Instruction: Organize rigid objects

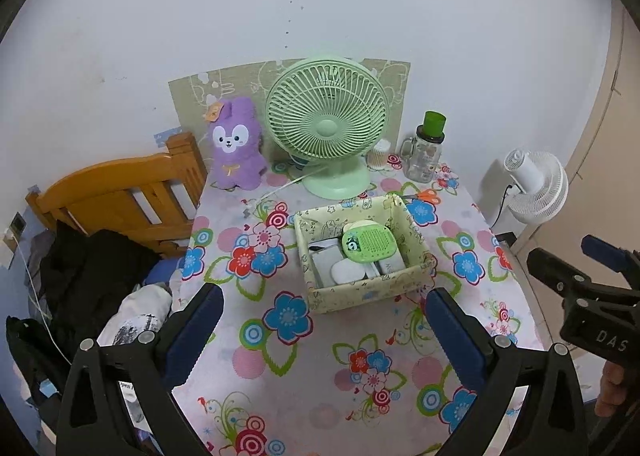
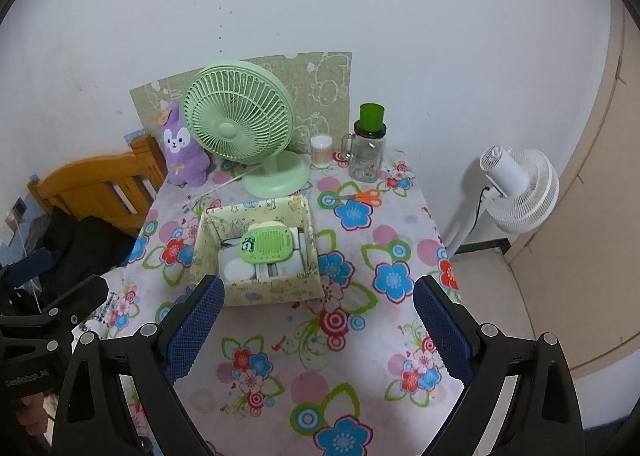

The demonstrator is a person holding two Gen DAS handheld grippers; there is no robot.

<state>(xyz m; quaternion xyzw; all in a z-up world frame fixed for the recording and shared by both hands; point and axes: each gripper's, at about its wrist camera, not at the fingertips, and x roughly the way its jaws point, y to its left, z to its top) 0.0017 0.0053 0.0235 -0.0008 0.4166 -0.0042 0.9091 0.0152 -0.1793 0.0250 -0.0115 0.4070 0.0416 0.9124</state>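
Note:
A pale yellow fabric box (image 1: 372,292) (image 2: 276,288) sits mid-table on the flowered tablecloth (image 1: 280,336) (image 2: 344,356). Inside it lie a green panda-print device (image 1: 370,242) (image 2: 266,244), white flat items and a round white piece (image 1: 347,271) (image 2: 237,269). My left gripper (image 1: 324,330) hangs above the table's near side, open, nothing between its blue pads. My right gripper (image 2: 316,322) is likewise open and empty, just in front of the box. Each gripper shows at the other view's edge.
At the back stand a purple plush rabbit (image 1: 236,144) (image 2: 182,150), a green desk fan (image 1: 326,120) (image 2: 240,120), a cotton-swab tub (image 2: 321,150), a glass jar with a green cup (image 1: 426,152) (image 2: 368,148) and orange scissors (image 1: 424,196) (image 2: 362,196). Wooden bed left; white floor fan (image 2: 516,188) right.

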